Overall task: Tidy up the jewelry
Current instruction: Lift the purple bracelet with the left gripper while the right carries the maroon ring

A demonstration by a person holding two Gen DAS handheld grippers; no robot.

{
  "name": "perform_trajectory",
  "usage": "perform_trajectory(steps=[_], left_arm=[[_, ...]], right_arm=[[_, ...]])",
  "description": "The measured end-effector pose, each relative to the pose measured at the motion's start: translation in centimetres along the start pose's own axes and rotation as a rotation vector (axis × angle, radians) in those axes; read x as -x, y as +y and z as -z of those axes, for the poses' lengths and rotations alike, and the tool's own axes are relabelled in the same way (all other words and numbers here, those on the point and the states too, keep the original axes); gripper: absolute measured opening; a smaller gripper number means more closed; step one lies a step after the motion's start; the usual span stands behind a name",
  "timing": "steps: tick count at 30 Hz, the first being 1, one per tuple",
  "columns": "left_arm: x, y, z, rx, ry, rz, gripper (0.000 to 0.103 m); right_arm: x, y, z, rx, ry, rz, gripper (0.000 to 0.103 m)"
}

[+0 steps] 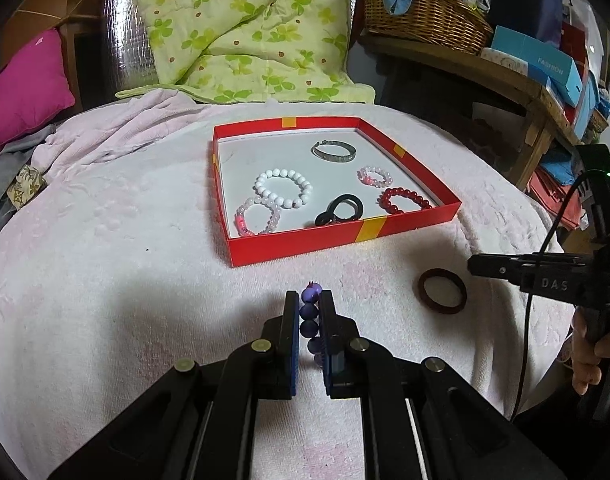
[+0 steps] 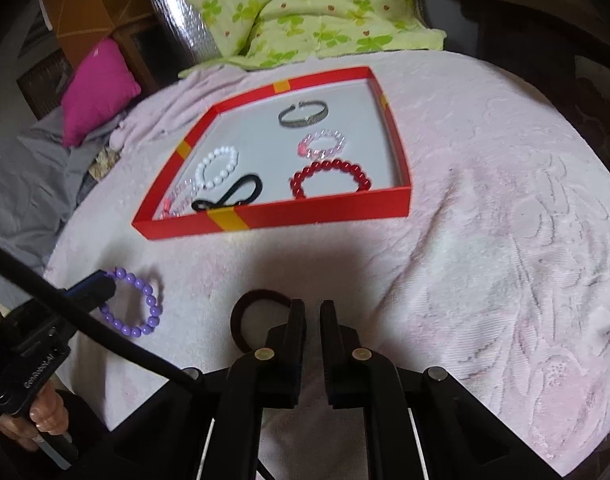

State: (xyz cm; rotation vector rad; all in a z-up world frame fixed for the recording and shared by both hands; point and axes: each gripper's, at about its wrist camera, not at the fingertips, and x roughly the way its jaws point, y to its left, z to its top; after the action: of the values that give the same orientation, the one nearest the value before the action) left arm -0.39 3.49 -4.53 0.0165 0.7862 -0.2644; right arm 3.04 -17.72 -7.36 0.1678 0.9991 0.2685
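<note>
My left gripper (image 1: 309, 300) is shut on a purple bead bracelet (image 1: 309, 316), which also shows in the right wrist view (image 2: 139, 300) resting on the pink blanket. A red tray (image 1: 345, 236) ahead holds a white bead bracelet (image 1: 283, 188), a silver bangle (image 1: 333, 150), a red bead bracelet (image 1: 401, 200), a black hair tie (image 1: 339, 210) and two pink bead bracelets. A brown hair tie (image 1: 443, 290) lies on the blanket, just left of my right gripper (image 2: 313, 308), whose jaws stand nearly closed with nothing between them.
The pink blanket (image 2: 485, 240) covers the whole surface. A green floral quilt (image 1: 245, 28) and a magenta cushion (image 1: 25, 84) lie behind the tray. A wooden shelf with a wicker basket (image 1: 425, 12) and boxes stands at the right.
</note>
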Motion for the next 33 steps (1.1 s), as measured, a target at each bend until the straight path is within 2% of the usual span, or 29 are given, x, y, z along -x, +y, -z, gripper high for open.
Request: perform_trajectory(steps=[9, 14, 18, 23, 25, 33], left_arm=[[-0.3, -0.5, 0.0, -0.016, 0.006, 0.0, 0.01], [-0.3, -0.4, 0.1, -0.014, 0.012, 0.001, 0.01], [-0.4, -0.4, 0.2, -0.01, 0.018, 0.015, 0.01], [-0.7, -0.2, 0.5, 0.009, 0.039, 0.03, 0.01], [-1.1, 0.1, 0.7, 0.032, 0.06, 0.036, 0.01], [-3.0, 0.6, 1.5, 0.098, 0.157, 0.065, 0.01]], right_arm=[[0.6, -0.8, -0.1, -0.031, 0.007, -0.027, 0.011], [-0.8, 0.7, 0.0, 0.011, 0.062, -0.014, 0.011], [-2.2, 1.2, 0.3, 0.023, 0.105, 0.011, 0.023], [-2.5, 2.1, 0.6, 0.078, 0.079, 0.033, 0.02], [-2.5, 2.2, 0.7, 0.086, 0.07, 0.04, 0.01], [-1.5, 1.5, 0.2, 0.038, 0.036, 0.014, 0.009]])
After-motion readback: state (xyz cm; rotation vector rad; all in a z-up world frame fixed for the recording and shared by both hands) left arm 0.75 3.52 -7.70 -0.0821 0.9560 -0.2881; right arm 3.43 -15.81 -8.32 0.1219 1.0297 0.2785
